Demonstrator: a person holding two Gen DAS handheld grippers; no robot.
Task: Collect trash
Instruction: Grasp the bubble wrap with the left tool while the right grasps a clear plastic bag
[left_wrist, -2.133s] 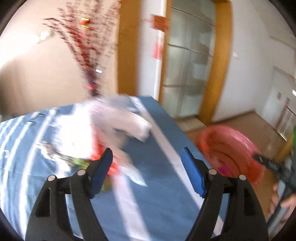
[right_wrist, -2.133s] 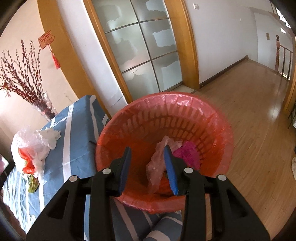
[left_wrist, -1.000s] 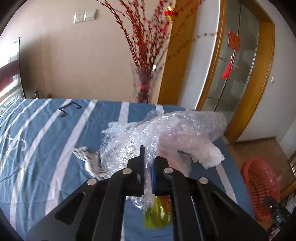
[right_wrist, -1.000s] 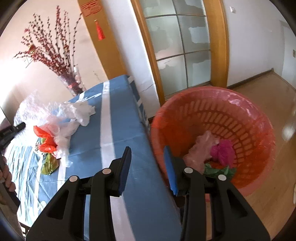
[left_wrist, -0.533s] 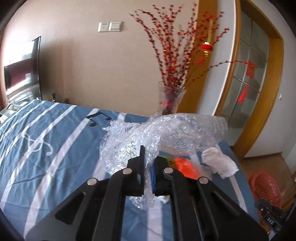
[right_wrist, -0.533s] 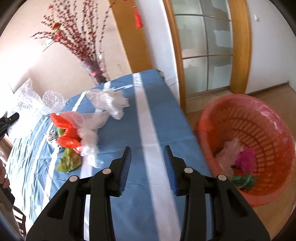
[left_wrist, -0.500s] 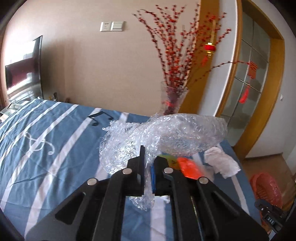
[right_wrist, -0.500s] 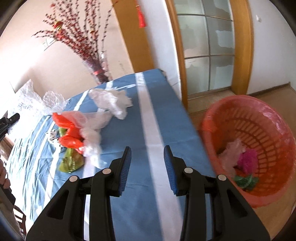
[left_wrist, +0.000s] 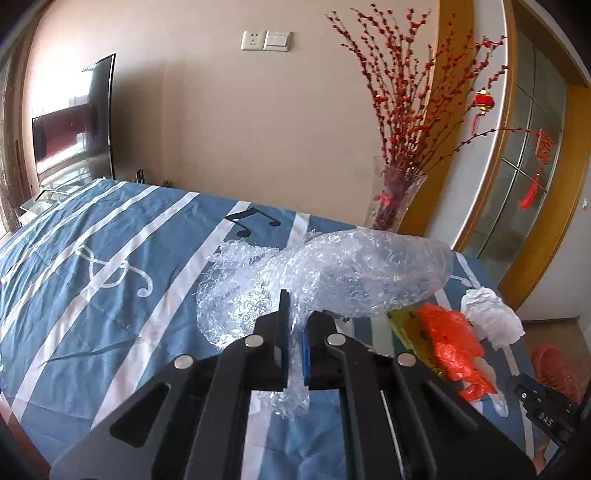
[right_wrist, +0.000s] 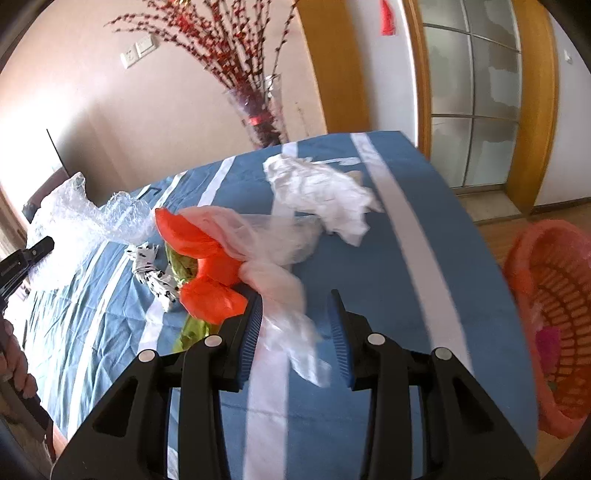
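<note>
Already the left hand-held gripper (left_wrist: 293, 343) is clenched on a neck of the crumpled sheet of clear bubble wrap (left_wrist: 332, 273), whose bulk billows in the middle of the left wrist frame above the blue cloth with white stripes and music notes that covers the desk (left_wrist: 110, 280). A loose tail of the wrap hangs down between the jaws.

The right hand-held gripper (right_wrist: 295, 332) is released, its jaws partly apart, with nothing pressed between them. It hangs over the tail of a thin, pale translucent plastic bag (right_wrist: 280, 258) in the centre of the right wrist frame. Touching that bag on its left are crumpled orange plastic pieces (right_wrist: 207, 269). A crumpled white paper wad (right_wrist: 321, 192) lies beyond, toward the upper middle.

The round orange slatted plastic basket (right_wrist: 554, 314) stands off the desk at the right edge of that frame, with some scraps already inside.

The step in hand looks like carrying the bubble wrap to the basket while the right side picks up the pale bag. To do it well, the wrap should probably be lifted clear of the pile so that it drags nothing along. The right jaws would do best to close on a bunched part of the bag, since thin film may slip.
</note>
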